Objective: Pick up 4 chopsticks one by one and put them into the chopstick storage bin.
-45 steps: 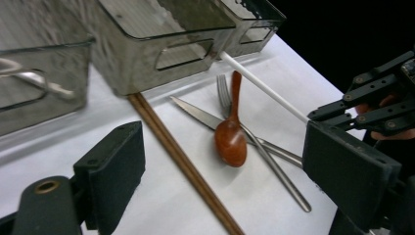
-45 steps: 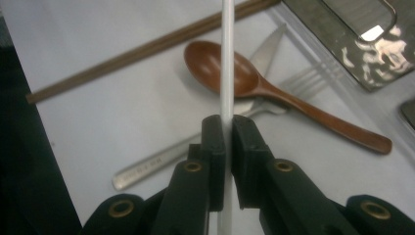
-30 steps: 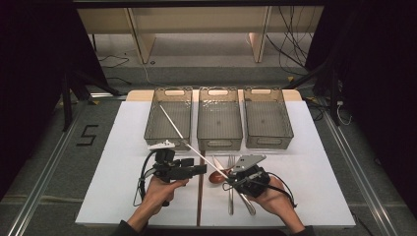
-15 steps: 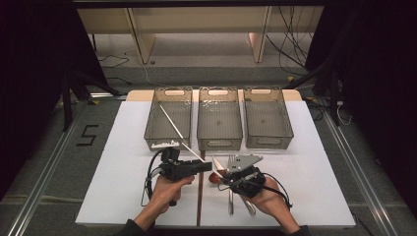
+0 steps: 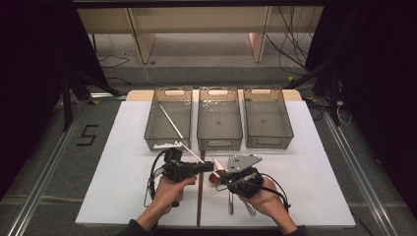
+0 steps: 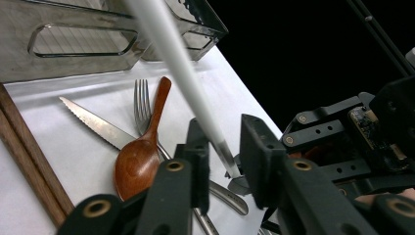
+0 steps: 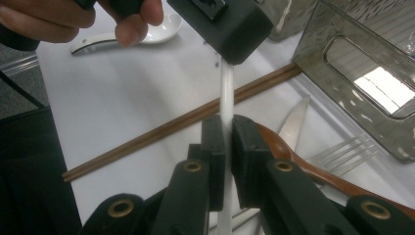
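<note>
stick: white chopstick (image 6: pixel 181 73), off the table, bridging both grippers at lower centre of the high view
right gripper (image 7: pixel 227 132): clamped on the stick near its lower end; the stick runs straight up between the pads
left gripper (image 6: pixel 225 142): jaws have just been closing; the stick sits between them, a thin gap shows on each side, so I read it as not yet gripping
key relation: the stick is already inside the left jaws and nothing needs reaching. From the clamp it climbs toward the upper left of the high view
long axis: diagonal, low end at the grippers, high end over the left bin (image 5: pixel 167 91). In the left gripper view it passes in front of the bin wall, so above it, not in it
nearer hand: both are on it. Left sits just up the shaft from right, gripper bodies almost touching
next move (guess): finish the left pinch before right lets go, otherwise the stick drops onto the cutlery
middle bin (image 5: pixel 220 142): nothing visible inside
right bin (image 5: pixel 269 91): nothing visible inside
left bin contents: only the stick's line crosses it; I can't make out anything lying on its floor
table under grippers: wooden spoon (image 6: pixel 142 156), fork (image 6: pixel 142 103), knife (image 6: pixel 93 122), brown chopsticks (image 7: pixel 171 125), all lying flat
white spoon (image 7: pixel 151 32): on the table just in front of the left bin
</note>
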A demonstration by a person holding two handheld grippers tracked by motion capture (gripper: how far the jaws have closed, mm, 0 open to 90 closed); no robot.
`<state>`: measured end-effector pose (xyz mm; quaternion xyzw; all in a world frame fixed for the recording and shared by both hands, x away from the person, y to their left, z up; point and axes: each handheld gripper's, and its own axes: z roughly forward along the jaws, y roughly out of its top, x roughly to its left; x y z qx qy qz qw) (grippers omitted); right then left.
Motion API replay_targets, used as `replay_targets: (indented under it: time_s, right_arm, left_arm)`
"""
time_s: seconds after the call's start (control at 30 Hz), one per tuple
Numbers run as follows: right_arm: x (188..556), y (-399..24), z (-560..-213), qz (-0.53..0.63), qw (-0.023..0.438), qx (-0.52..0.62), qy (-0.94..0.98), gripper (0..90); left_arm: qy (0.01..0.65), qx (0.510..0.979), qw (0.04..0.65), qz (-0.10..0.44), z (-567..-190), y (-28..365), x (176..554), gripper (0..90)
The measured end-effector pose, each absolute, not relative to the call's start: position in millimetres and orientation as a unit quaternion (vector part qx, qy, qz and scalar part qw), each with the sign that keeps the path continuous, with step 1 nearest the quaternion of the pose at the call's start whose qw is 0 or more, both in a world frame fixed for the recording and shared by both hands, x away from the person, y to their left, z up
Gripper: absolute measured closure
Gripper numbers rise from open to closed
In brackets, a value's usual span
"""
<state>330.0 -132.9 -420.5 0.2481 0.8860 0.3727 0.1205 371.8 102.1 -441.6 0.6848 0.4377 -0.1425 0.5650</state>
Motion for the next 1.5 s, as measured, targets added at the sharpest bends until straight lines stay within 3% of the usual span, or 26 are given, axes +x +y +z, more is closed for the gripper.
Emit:
replay_targets:
  time_s: [0.37, 0.53, 0.8, 1.2, 1.5]
  right_arm:
    - [328, -134, -418, 0.391, 0.121, 0.244, 0.879, 83.5]
    - [329, -142, -412, 0.4, 0.118, 0.257, 0.872, 66.6]
    - [330, -161, -409, 0.403, 0.12, 0.285, 0.861, 47.4]
    - [328, -178, -416, 0.398, 0.127, 0.319, 0.851, 37.8]
    - [325, -189, -421, 0.397, 0.13, 0.336, 0.844, 35.4]
  left_arm:
    - [0.429, 0.672, 0.58, -0.165, -434, 106, 372, 84.3]
    - [0.433, 0.676, 0.576, -0.153, -430, 114, 375, 84.4]
    - [0.441, 0.67, 0.583, -0.132, -419, 140, 387, 84.5]
    - [0.463, 0.656, 0.587, -0.104, -401, 188, 412, 84.4]
    - [0.479, 0.648, 0.589, -0.066, -371, 222, 436, 84.4]
